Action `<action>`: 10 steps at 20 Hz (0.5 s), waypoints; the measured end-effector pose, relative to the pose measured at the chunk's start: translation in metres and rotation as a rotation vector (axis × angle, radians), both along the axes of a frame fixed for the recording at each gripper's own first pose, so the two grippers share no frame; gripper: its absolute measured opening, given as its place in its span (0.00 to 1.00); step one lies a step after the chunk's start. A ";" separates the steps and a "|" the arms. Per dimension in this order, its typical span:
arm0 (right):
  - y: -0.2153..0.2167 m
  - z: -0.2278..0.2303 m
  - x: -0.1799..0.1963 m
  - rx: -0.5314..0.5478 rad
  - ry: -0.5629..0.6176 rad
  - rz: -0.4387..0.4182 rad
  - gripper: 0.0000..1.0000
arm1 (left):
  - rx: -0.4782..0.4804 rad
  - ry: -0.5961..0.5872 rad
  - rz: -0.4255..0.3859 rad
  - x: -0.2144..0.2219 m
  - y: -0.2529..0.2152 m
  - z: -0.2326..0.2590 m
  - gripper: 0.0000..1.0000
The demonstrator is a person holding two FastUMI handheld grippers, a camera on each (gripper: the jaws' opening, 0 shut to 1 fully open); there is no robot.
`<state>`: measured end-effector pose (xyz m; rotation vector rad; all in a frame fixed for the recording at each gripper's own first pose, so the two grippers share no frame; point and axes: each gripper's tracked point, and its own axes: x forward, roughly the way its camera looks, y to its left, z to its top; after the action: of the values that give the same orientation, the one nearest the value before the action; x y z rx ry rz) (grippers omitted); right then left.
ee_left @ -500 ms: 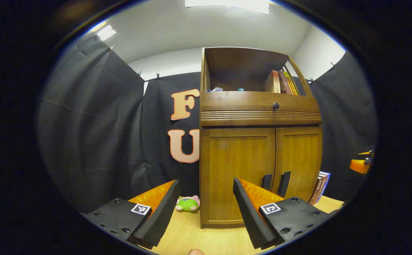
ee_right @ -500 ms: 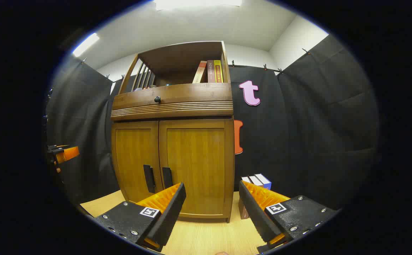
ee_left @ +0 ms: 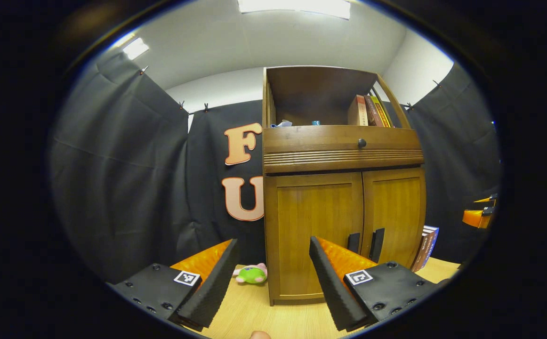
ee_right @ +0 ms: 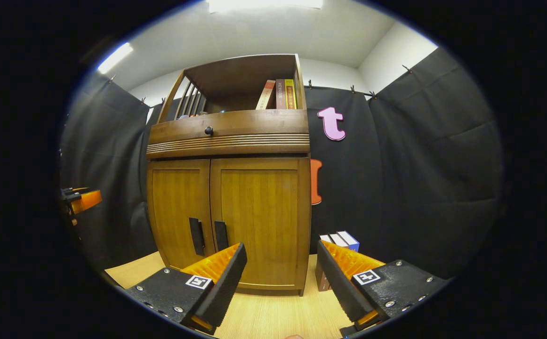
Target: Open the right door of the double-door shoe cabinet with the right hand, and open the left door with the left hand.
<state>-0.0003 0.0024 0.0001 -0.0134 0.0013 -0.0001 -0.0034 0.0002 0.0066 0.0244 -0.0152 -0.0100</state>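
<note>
A wooden shoe cabinet (ee_right: 229,188) was seen standing on a pale wood floor, both lower doors shut, in the centre of the right gripper view and right of centre in the left gripper view. The right gripper (ee_right: 280,278) was held with its jaws spread wide and nothing between them, low in the frame. The right door (ee_right: 259,221) lay straight ahead above it, and the right door's handle (ee_right: 220,235), a dark upright bar beside the centre seam, was placed up and to the left of the left-hand finger, apart from it. The left gripper (ee_left: 271,278) was likewise held wide open and empty at the bottom of its frame. The left door (ee_left: 318,230) was seen above and to the right, with the left door's handle (ee_left: 353,242) just past the right-hand finger's tip, partly hidden by it. Each gripper was judged nearer to its own door. Both handles ran vertically, so the jaws were already turned to straddle them. Open floor was visible before the cabinet; a stack of books (ee_right: 341,240) leaned at the lower right of the cabinet and a green plush toy (ee_left: 251,273) lay at its lower left, each possibly within a door's swing.
</note>
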 end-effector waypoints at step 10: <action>0.005 -0.007 0.003 0.000 0.015 0.001 0.94 | -0.017 0.042 -0.025 -0.001 -0.001 -0.011 0.98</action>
<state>0.0027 0.0077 -0.0071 -0.0131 0.0161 0.0014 -0.0040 -0.0008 -0.0041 0.0073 0.0260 -0.0353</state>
